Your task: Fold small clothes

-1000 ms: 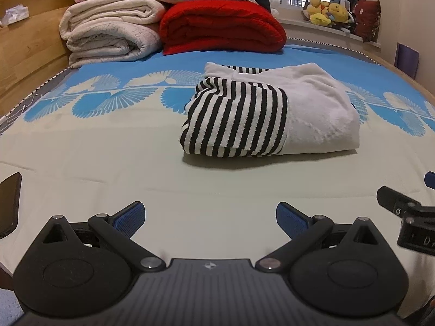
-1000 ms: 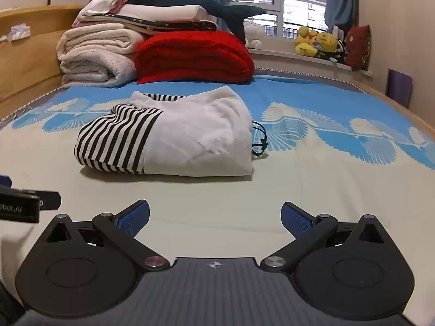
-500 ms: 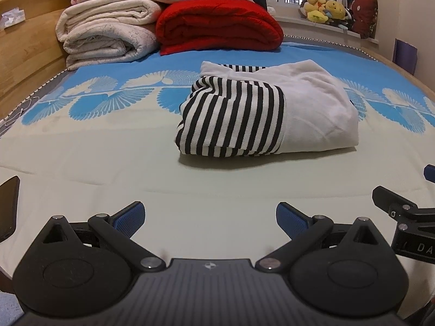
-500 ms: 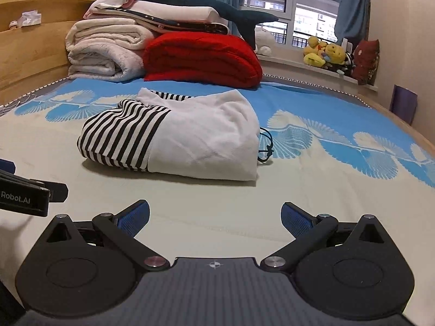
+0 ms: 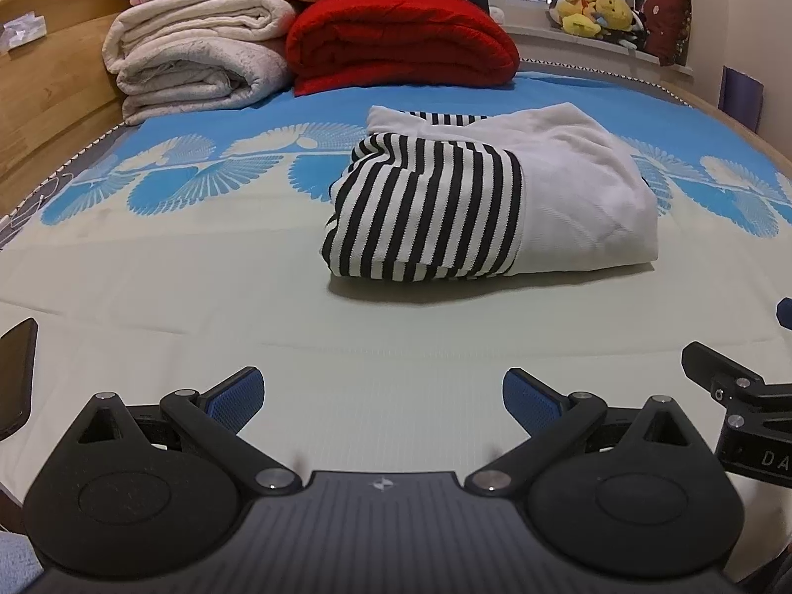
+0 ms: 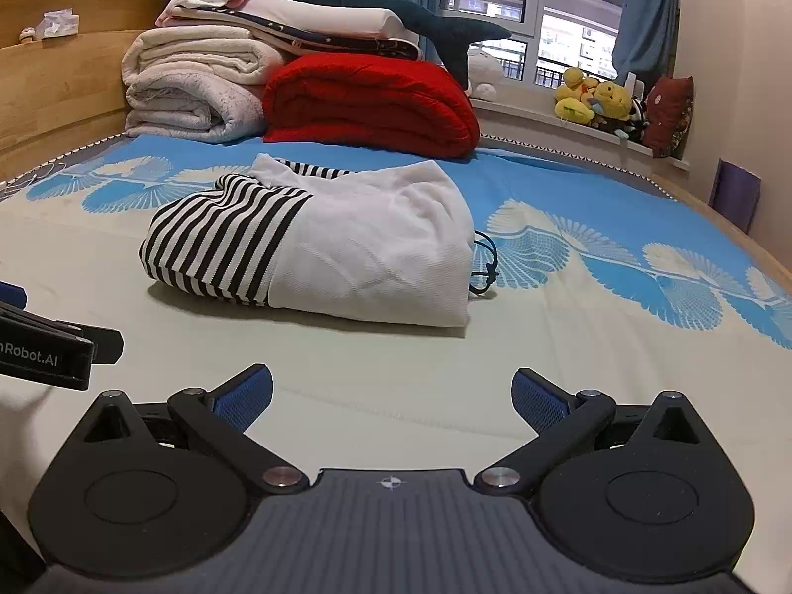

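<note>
A folded white garment with a black-and-white striped part (image 5: 490, 198) (image 6: 321, 237) lies as a compact bundle on the bed, a dark drawstring (image 6: 487, 262) poking out at its right side. My left gripper (image 5: 381, 401) is open and empty, well short of the bundle and low over the mattress. My right gripper (image 6: 391, 396) is also open and empty, a similar distance back from the garment. Each gripper's body shows at the edge of the other's view.
Rolled cream blankets (image 5: 198, 69), a red quilt (image 5: 401, 39) and stacked bedding with a plush shark (image 6: 396, 15) line the headboard end. A wooden bed frame (image 5: 44, 114) runs along the left. Plush toys (image 6: 594, 99) sit on the windowsill.
Both grippers have risen and drifted slightly, so the garment sits a little lower and nearer in each view. The garment itself has not moved; both stay open.
</note>
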Demonstrator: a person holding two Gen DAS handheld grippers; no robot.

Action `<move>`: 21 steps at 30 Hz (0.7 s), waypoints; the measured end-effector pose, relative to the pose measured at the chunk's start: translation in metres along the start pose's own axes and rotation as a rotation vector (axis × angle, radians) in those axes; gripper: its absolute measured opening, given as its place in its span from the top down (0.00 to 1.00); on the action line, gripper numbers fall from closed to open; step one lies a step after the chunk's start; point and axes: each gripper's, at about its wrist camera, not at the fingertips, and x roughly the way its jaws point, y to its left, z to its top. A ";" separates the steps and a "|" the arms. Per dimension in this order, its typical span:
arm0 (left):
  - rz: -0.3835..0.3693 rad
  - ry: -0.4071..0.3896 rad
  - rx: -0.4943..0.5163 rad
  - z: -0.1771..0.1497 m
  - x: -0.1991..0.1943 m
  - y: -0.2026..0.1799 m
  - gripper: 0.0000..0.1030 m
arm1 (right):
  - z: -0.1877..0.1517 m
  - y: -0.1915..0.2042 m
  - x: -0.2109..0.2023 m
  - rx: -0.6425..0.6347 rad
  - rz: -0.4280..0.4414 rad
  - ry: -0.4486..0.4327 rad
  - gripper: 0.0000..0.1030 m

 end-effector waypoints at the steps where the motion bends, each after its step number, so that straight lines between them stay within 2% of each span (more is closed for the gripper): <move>1: 0.001 -0.001 0.001 0.000 0.000 0.000 0.00 | 0.000 0.000 0.000 0.000 0.000 0.001 0.01; 14: 0.004 0.004 0.010 0.000 0.001 -0.002 0.00 | 0.000 0.000 0.001 -0.001 0.001 0.005 0.01; 18: -0.022 -0.005 0.001 0.000 -0.001 -0.001 0.00 | -0.001 0.001 0.001 -0.008 0.003 0.006 0.01; 21: -0.002 -0.023 0.019 -0.001 -0.003 -0.003 0.00 | -0.001 0.002 0.000 -0.008 0.006 0.007 0.01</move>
